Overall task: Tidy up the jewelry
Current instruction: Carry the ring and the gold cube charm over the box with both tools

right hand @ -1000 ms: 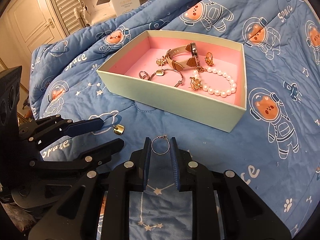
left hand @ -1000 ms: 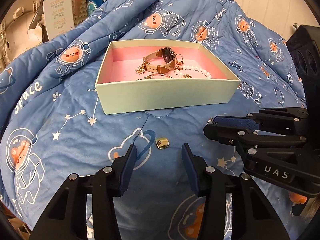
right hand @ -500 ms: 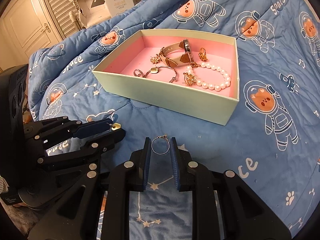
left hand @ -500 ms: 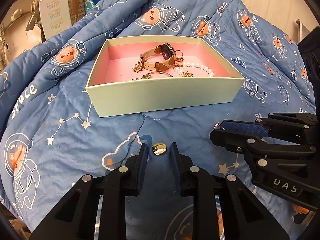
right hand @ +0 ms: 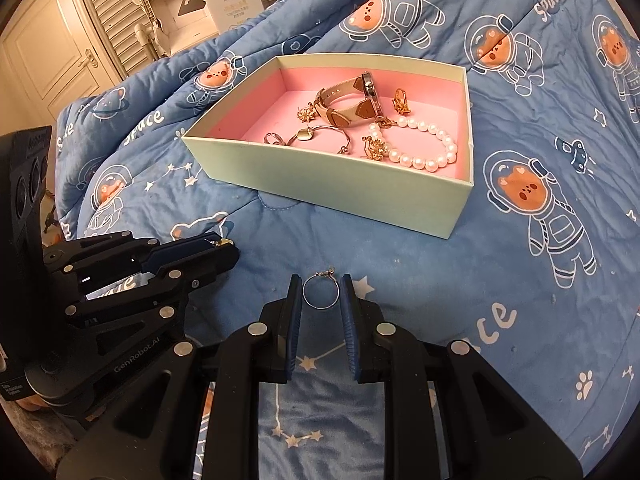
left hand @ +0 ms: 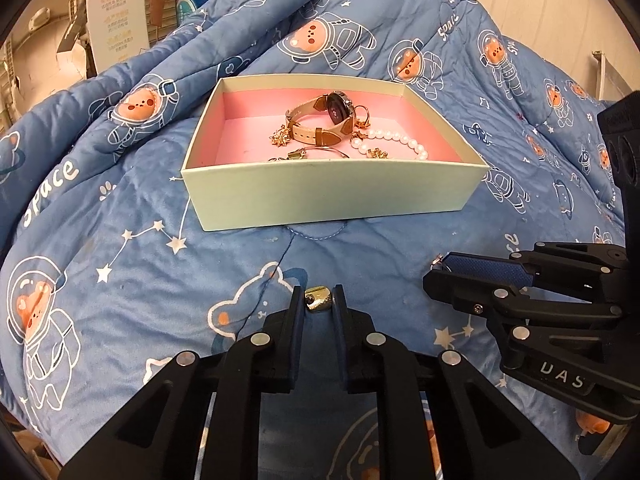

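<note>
The left gripper had its jaws drawn in tight on a small gold charm, which sat pinched between the blue pads right at their tips, just above the quilt. In the right wrist view the same piece showed only as a gold glint at the end of that gripper, seen from the side at the lower left.

The right gripper held its jaws at a narrow gap, closed on a thin silver hoop ring; the hoop stood between the two pads and touched both, with a tiny clasp (or setting, too small to tell) at its top edge. From the left wrist view that gripper came in from the right, and only a speck of metal showed at its tip.

Both grippers hovered low over a blue quilt printed with astronaut bears and stars. Beyond them, near but apart, lay an open pale green box with a pink lining. Inside it sat a beige-strapped watch on its side, a pearl bracelet toward the right wall, a thin bangle with a gold charm near the front wall, and several small gold earrings scattered around the watch.

A white carton stood behind the quilt.
</note>
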Motion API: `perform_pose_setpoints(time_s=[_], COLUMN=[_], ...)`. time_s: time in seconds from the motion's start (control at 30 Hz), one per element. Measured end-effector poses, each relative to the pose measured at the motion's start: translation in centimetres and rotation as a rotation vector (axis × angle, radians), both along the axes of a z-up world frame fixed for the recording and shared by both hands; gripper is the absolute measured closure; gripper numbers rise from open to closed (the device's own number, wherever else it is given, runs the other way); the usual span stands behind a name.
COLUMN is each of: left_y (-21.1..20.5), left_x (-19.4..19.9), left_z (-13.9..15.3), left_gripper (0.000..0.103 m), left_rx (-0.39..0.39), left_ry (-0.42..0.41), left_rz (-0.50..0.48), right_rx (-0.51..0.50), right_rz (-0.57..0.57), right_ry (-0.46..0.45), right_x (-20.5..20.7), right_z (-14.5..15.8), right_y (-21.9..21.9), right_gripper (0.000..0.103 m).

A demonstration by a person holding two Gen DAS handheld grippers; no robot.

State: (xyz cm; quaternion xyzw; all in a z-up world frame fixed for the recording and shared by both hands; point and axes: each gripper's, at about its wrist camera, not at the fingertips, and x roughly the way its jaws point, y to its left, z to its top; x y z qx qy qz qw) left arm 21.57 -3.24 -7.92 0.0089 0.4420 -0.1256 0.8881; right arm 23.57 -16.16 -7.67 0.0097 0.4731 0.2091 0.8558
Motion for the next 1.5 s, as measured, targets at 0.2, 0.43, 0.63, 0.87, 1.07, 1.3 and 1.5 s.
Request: perform_pose_setpoints(time_s=[0.2, 0.43, 0.63, 0.87, 1.07, 1.3, 1.5], left_y=[1.0, 2.2, 2.6, 2.9, 2.8, 2.6, 2.4], left_x=[-0.8, -2.0, -2.7, -2.7, -1.6, 0.1, 1.6], left_z=[0.2, 0.6, 1.1, 2.2, 3.9, 5.7, 6.9], left_gripper=[0.089, 0.089, 0.089, 0.089, 0.089, 0.089, 0.089], left_rx=[-0.047, -0.08, -0.096, -0.104, -0.094, -0.088, -0.075], left_ry=[0.006, 0.009, 0.003, -0.015, -0.049, -0.083, -0.103], left_rz=[0.018, 0.038, 0.042, 0.037, 0.02, 0.009, -0.002], right_rx=[0.003, 0.015, 0.028, 0.066, 0.071, 0.068, 0.048], right_rz=[-0.001, 0.0, 0.012, 0.032, 0.048, 0.058, 0.066], right_ry=[0.0, 0.003, -0.001, -0.017, -0.052, -0.096, -0.13], right_x=[-0.2, -1.0, -1.5, -1.7, -1.3, -0.2, 0.9], right_z=[-0.1, -0.2, 0.2, 1.7, 3.4, 5.4, 6.3], right_y=[0.0, -0.1, 0.1, 0.1, 0.3, 0.4, 0.6], right_gripper=[0.083, 0.083, 0.083, 0.083, 0.083, 0.083, 0.083])
